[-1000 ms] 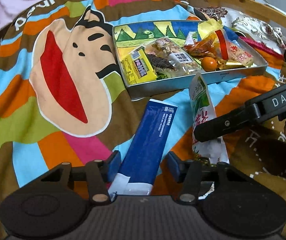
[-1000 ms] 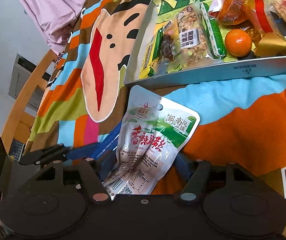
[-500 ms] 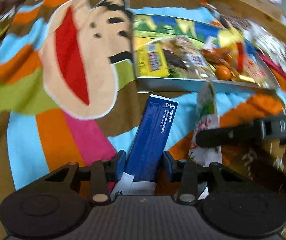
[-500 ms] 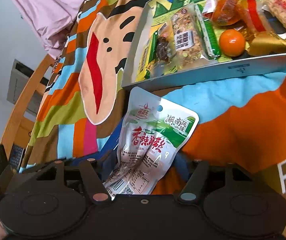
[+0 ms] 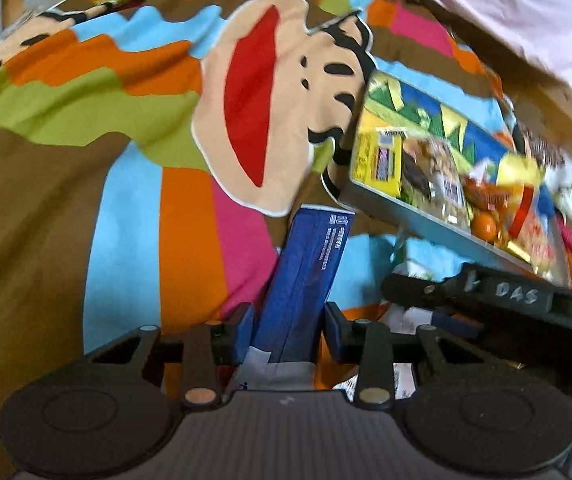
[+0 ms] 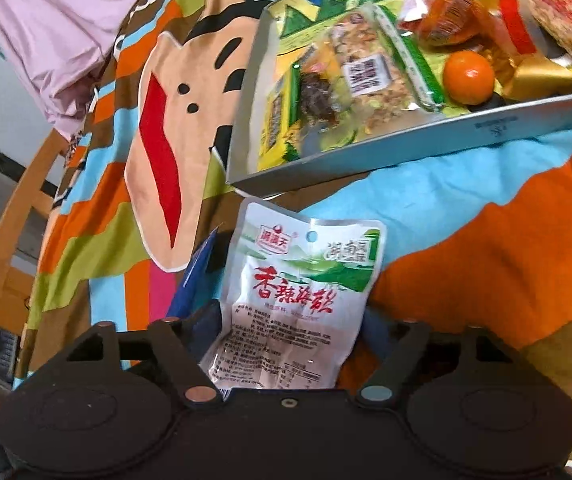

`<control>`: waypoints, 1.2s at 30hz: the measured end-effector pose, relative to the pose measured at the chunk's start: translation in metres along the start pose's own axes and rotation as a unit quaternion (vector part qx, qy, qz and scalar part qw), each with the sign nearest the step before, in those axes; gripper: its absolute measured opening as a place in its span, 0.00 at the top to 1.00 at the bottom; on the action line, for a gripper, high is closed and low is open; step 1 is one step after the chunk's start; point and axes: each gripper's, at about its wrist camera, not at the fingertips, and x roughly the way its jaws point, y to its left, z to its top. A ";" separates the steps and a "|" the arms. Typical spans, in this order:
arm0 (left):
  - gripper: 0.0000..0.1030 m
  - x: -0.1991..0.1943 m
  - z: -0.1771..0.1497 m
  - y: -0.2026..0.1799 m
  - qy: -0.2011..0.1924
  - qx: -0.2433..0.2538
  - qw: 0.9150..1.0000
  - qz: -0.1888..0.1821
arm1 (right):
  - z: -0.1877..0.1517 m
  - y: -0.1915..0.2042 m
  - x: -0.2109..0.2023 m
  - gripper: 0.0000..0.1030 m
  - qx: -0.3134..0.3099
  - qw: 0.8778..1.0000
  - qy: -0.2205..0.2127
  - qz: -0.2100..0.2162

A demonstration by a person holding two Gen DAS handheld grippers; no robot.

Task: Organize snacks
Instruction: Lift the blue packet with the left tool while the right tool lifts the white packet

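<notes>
Closing lately on the blue pack [image 5: 306,280], the left gripper [image 5: 288,334] is clamping it at lower centre. The right gripper [image 6: 292,330] is widening, pads off the white pouch [image 6: 298,304] between them; tray [image 6: 426,144] upper right.

Each camera sits on a gripper and looks forward and down along its two fingers, very close to the striped blanket [image 5: 134,184]. The left camera is tipped sideways, so the snack tray [image 5: 426,222] slants down to the right, and the picture is a bit blurry. The right camera sees the same tray [image 6: 406,148] higher up. Both views share the tray, the blanket's cartoon face and the pink cloth [image 6: 54,28].
</notes>
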 end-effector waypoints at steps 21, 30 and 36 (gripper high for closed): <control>0.62 -0.032 0.002 0.014 -0.051 -0.042 0.998 -0.018 | -0.030 -0.006 -0.018 0.49 0.005 0.998 -0.054 0.028; 0.62 -0.031 0.003 0.015 -0.055 -0.043 0.997 -0.019 | -0.003 0.024 0.012 0.22 0.011 0.999 0.023 -0.038; 0.64 -0.029 0.004 0.019 -0.052 -0.052 0.997 -0.029 | -0.016 0.026 0.003 0.52 -0.025 0.999 0.001 -0.041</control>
